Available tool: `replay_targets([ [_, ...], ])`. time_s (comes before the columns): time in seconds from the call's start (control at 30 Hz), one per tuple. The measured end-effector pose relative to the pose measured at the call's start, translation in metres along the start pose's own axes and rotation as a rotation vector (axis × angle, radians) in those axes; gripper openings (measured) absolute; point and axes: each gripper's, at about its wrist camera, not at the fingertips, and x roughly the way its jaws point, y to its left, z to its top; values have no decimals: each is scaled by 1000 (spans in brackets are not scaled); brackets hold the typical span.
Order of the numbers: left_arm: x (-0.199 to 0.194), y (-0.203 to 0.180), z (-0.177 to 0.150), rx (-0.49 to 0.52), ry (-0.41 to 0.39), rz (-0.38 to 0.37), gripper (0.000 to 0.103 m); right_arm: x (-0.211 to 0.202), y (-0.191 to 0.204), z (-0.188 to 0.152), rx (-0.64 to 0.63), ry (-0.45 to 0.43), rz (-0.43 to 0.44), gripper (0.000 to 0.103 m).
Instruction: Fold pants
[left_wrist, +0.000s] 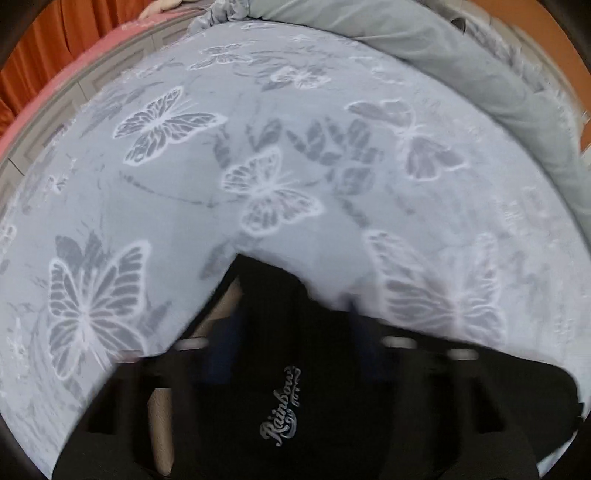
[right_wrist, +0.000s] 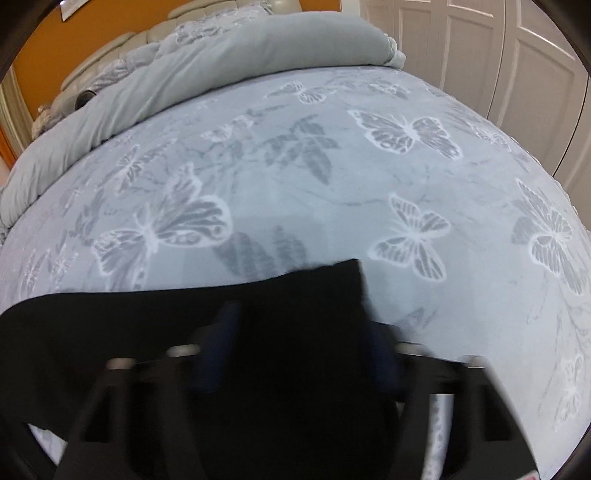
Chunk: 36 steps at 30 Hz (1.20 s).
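**Both grippers hold the pants above the bed**

We have the black pants (left_wrist: 295, 387) pinched in both grippers. Our left gripper (left_wrist: 291, 328) has its jaws closed on a corner near the "Rainbow" logo (left_wrist: 282, 406); our right gripper (right_wrist: 299, 347) has its jaws closed on the other end, where the cloth drapes leftward in a long band. The pants hang just over the butterfly bedspread (right_wrist: 332, 206), with a rolled grey duvet (right_wrist: 236, 55) well apart at the far edge.

Both views are blurred, so we judge a carry or lay-down is under way. The risks: the thin cloth may slip from either grip if we pull the ends apart too hard, the band between us may sag and crease, or uneven heights may skew the fold.
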Motion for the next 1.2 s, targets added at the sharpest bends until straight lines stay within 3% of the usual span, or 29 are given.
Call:
replay_targets([
  [0.03,-9,-2,-3,-3,-12,12,16,-8,2,1,12,-16,7,11],
  [0.13,-39,-7,-9,30,-67,9,15,-41,15,-1,-38,-77,10,11],
  [0.23,-100,4,-24,19,-126,-105,14,-95,20,-6,-56,-148,61,10],
  [0.33,-147,12,-42,43,-151,-165,13,-151,21,-17,-104,-207,92,10],
  [0.47,-215,42,-90,66,-164,-245,13,-214,10,-48,-136,-256,130,10],
  [0.6,-241,81,-155,113,-130,-230,13,-235,-11,-97,-176,-216,110,10],
  [0.77,-209,126,-222,106,-44,-162,14,-204,-41,-169,-182,-82,68,12],
  [0.87,-180,144,-246,88,-7,-113,23,-178,-49,-195,-170,18,35,22],
  [0.9,-176,149,-251,74,-10,-109,27,-178,-50,-204,-175,13,2,26],
  [0.97,-182,160,-257,33,-32,-130,42,-191,-54,-214,-156,-28,-29,50],
  [1.03,-201,165,-261,12,-78,-146,68,-215,-64,-221,-112,-82,-20,60],
  [1.07,-210,168,-262,1,-107,-150,74,-226,-69,-225,-93,-107,-21,67],
  [1.13,-229,173,-264,-30,-175,-154,89,-243,-78,-232,-60,-143,-23,72],
  [1.2,-237,179,-266,-81,-199,-177,91,-253,-85,-240,-15,-155,14,72],
])
